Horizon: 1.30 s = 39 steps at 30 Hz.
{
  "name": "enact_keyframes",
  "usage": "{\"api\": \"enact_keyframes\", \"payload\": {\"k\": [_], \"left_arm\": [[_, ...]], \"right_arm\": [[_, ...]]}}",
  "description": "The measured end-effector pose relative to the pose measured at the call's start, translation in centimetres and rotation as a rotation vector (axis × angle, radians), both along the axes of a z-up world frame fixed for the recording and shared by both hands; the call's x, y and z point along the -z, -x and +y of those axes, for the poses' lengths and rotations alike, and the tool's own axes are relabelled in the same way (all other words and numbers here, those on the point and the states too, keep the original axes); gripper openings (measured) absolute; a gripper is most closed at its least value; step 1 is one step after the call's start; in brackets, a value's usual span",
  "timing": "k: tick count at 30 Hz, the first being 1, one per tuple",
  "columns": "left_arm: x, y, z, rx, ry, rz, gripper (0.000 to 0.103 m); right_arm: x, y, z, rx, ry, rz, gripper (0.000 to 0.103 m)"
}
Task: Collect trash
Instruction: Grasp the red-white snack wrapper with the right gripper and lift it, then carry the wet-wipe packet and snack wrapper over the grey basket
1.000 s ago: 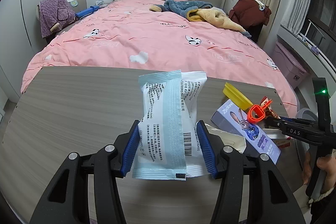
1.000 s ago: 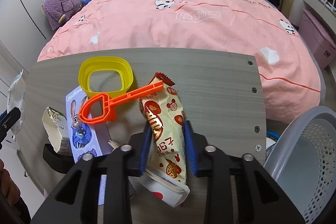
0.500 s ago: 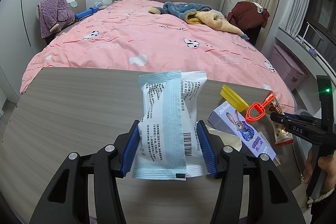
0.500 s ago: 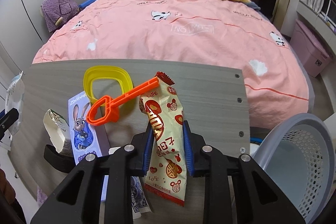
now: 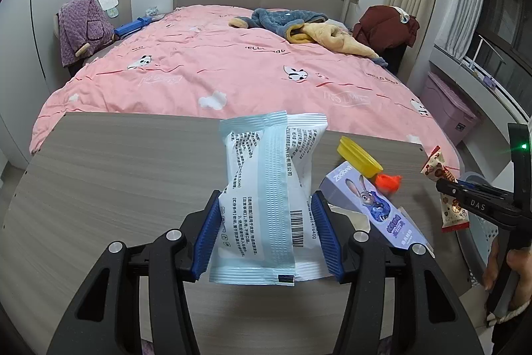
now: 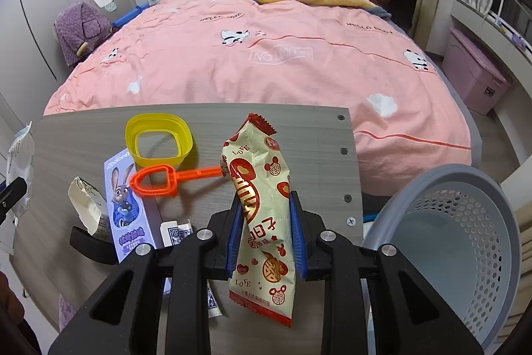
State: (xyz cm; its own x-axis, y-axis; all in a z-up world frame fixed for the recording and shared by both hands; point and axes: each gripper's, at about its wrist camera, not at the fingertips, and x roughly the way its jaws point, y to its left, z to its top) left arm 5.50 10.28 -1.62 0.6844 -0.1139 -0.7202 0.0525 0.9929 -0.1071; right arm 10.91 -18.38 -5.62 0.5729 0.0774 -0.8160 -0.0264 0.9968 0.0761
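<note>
Lifted clear of the wooden table since a second ago, the red-and-cream snack wrapper is now held in the air, beside the grey perforated basket that stands just off the table's right edge. The right gripper is seen clamped on the wrapper at its middle, blue pads pressed to either side, the wrapper upright with its lower end hanging below the fingers. From the left wrist view the same wrapper is seen at far right, pinched in that gripper beyond the table edge. The left gripper is unchanged, closed on a pale blue-and-white packet held upright above the tabletop. Left on the table are a yellow plastic ring, an orange toy shovel lying just in front of it, a purple rabbit-print box touching the shovel's blade, and a crumpled white carton beside the box. A pink-quilted bed is seen behind the table.
</note>
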Motion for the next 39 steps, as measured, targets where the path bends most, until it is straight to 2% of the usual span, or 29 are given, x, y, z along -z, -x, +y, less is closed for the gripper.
{"api": "enact_keyframes", "payload": {"k": [18, 30, 39], "left_arm": [[-0.2, 1.3, -4.1, 0.106, 0.006, 0.005, 0.053], [-0.2, 1.9, -10.8, 0.262, 0.011, 0.013, 0.053], [-0.2, 2.1, -17.9, 0.398, -0.012, 0.020, 0.053]], "right_arm": [[-1.0, 4.1, -1.7, 0.045, -0.078, -0.045, 0.026], [-2.3, 7.5, -5.0, 0.100, -0.083, -0.091, 0.026], [-2.9, 9.9, -10.0, 0.181, -0.075, -0.113, 0.026]]}}
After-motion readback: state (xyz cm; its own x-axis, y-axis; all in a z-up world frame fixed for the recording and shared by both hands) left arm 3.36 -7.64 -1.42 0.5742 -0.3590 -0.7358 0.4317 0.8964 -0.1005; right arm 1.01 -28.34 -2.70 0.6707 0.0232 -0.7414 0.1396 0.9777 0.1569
